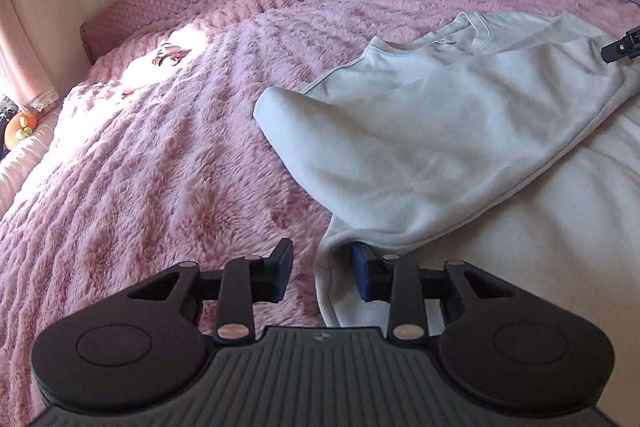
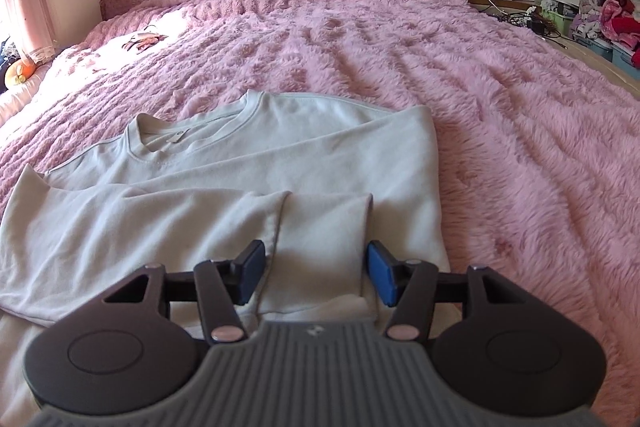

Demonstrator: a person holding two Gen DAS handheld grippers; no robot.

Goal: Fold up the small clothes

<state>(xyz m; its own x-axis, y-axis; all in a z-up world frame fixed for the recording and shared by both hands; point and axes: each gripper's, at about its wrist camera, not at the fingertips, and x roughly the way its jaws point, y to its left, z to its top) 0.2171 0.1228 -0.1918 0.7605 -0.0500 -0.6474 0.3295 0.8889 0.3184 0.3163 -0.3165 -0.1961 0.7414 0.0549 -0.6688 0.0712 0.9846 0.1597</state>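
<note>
Shirt: we see the pale sweatshirt (image 2: pixel 224 163) lying on the pink fuzzy blanket (image 2: pixel 500 107), collar toward the headboard, both sleeves already folded in across the body.
Left gripper (image 1: pixel 322 277): jaws apart, straddling the shirt's near side edge; no pad presses cloth yet.
Right gripper (image 2: pixel 316 277): jaws wide, sitting either side of the folded sleeve end, nothing pinched.
Why: we judge both tools are placed at the hem end to lift it toward the collar.
</note>
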